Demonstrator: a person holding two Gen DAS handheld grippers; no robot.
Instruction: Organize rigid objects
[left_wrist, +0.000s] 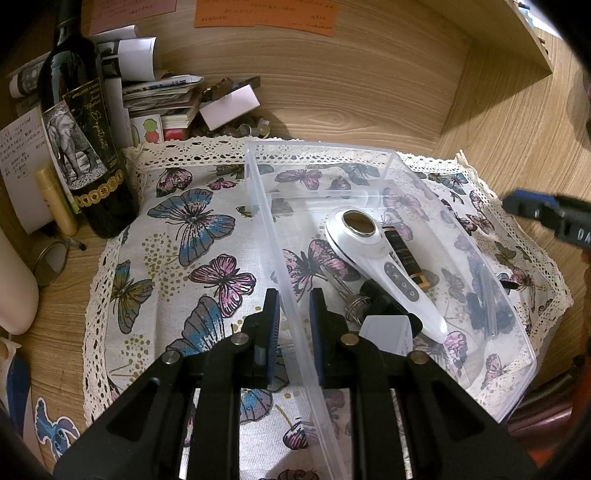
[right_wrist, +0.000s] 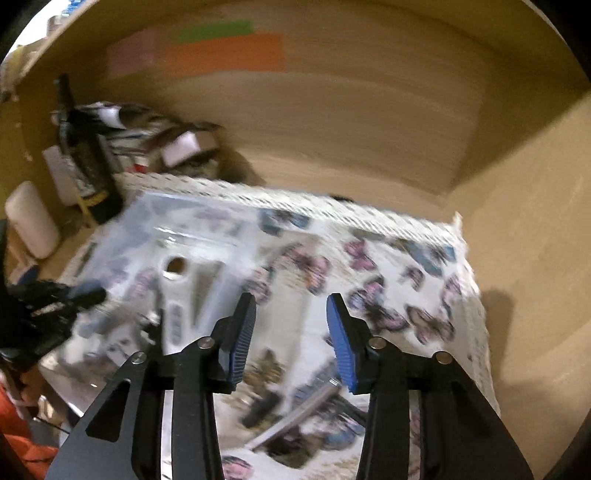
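A clear plastic box (left_wrist: 258, 184) stands on a butterfly-print cloth (left_wrist: 192, 236). My left gripper (left_wrist: 294, 295) is shut on the box's left wall, one finger on each side of it. Inside the box lie a white handheld device (left_wrist: 380, 254), a dark tube (left_wrist: 404, 254), a metal ring piece (left_wrist: 356, 306) and a white card (left_wrist: 388, 328). My right gripper (right_wrist: 291, 297) is open over the cloth to the right of the box (right_wrist: 166, 236), with nothing between its fingers; it also shows at the right edge (left_wrist: 546, 214). The right wrist view is blurred; a silvery flat object (right_wrist: 295, 417) and a dark object (right_wrist: 258, 406) lie on the cloth beneath it.
A dark wine bottle (left_wrist: 85, 147) stands at the cloth's back left, with a yellowish tube (left_wrist: 57, 203), a round mirror (left_wrist: 50, 262) and a pile of papers and small boxes (left_wrist: 166, 96) around it. Wooden walls close the back and right. An orange note (left_wrist: 266, 14) hangs on the back wall.
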